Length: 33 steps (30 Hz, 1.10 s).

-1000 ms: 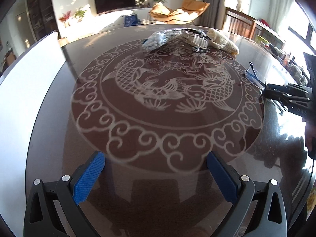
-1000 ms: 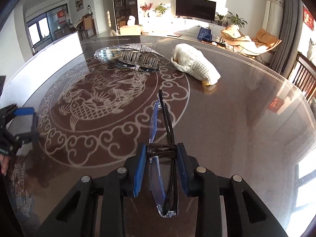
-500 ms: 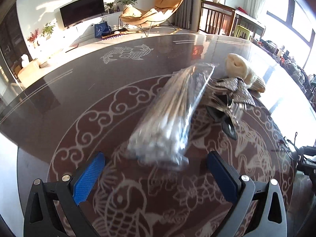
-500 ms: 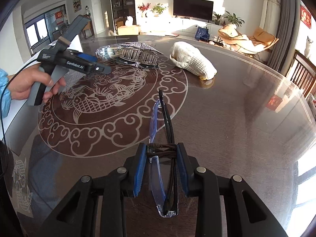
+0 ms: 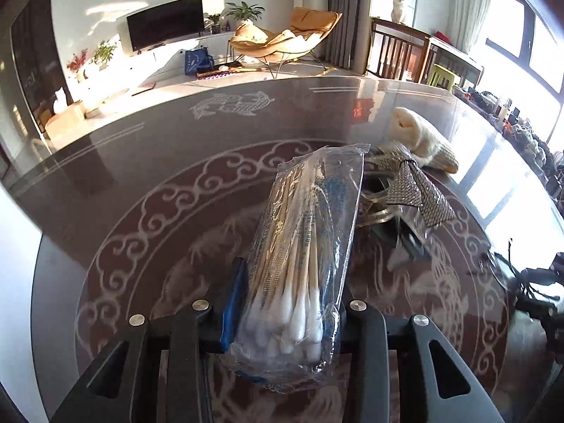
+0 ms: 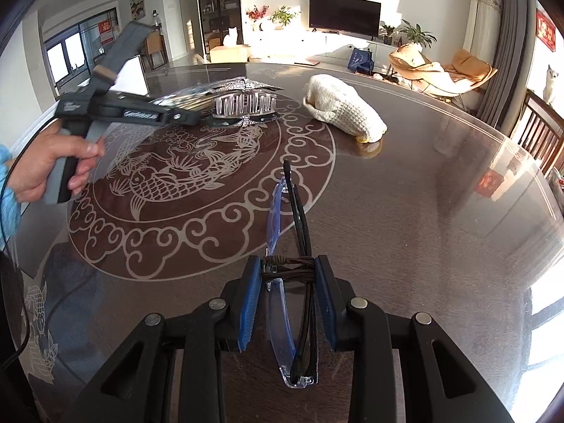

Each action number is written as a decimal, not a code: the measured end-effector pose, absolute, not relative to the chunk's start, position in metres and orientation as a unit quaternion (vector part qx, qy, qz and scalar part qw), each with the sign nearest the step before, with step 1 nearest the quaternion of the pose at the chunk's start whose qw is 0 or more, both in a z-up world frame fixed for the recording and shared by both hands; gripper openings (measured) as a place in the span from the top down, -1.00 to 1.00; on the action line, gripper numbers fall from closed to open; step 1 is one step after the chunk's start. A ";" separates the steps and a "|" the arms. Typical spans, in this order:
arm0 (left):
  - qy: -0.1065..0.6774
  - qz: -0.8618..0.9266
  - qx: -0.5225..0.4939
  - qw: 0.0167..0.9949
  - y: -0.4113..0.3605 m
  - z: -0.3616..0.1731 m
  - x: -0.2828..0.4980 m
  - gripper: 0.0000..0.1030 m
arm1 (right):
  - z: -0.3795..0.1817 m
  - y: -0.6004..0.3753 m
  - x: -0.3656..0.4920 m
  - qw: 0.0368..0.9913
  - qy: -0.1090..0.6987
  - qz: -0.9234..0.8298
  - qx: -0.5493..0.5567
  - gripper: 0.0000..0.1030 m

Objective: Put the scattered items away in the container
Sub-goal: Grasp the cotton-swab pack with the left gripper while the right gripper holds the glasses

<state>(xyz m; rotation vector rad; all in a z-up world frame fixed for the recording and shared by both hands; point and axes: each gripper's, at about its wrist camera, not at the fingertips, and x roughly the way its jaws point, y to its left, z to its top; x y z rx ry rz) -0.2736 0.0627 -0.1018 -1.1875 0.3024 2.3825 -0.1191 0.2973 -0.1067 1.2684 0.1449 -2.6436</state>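
Note:
My left gripper (image 5: 285, 303) is shut on a clear bag of cotton swabs (image 5: 306, 243), gripping its near end; the bag points away toward the room. In the right wrist view the left gripper (image 6: 190, 118) sits at the far left by the pile. My right gripper (image 6: 287, 292) is shut on folded glasses (image 6: 289, 232) with blue lenses and black arms, held just above the table. A clear hair claw clip (image 6: 245, 104) and a silver mesh pouch (image 5: 419, 194) lie by the swabs. A cream knitted item (image 6: 343, 111) lies beyond. No container is in view.
The round dark table (image 6: 423, 229) has a pale fish pattern (image 6: 183, 176) in its middle. A wooden chair (image 6: 543, 130) stands at the right edge. A lounge chair (image 5: 285, 42) and a TV (image 5: 165, 23) are in the room behind.
My left gripper moved across the table to the swab bag and shut on its near end. My right gripper stayed put, holding the glasses.

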 end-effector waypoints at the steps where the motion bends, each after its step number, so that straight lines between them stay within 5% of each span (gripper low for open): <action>1: 0.114 0.866 -0.434 0.222 0.053 -0.102 -0.254 0.27 | -0.107 0.297 -0.119 0.103 0.050 -0.896 0.429 0.39; 10: 0.085 0.870 -0.462 0.146 -0.016 -0.102 -0.092 0.24 | -0.107 0.278 -0.067 0.149 -0.058 -0.889 0.428 0.40; 11: 0.085 0.870 -0.464 0.142 -0.015 -0.102 -0.087 0.14 | -0.107 0.273 -0.059 0.146 -0.061 -0.890 0.428 0.39; 14: 0.097 0.869 -0.469 0.126 -0.005 -0.109 -0.083 -1.00 | -0.106 0.261 -0.048 0.117 -0.047 -0.895 0.427 0.37; 23: 0.075 0.872 -0.464 0.136 -0.007 -0.111 -0.088 -1.00 | -0.108 0.228 -0.044 0.087 0.056 -0.896 0.432 -0.09; 31: 0.079 0.871 -0.465 0.138 -0.002 -0.112 -0.090 -1.00 | -0.110 0.236 -0.048 0.075 0.042 -0.895 0.438 -0.30; 33: 0.079 0.871 -0.465 0.138 -0.002 -0.112 -0.090 -1.00 | -0.111 0.238 -0.050 0.083 0.034 -0.893 0.440 -0.48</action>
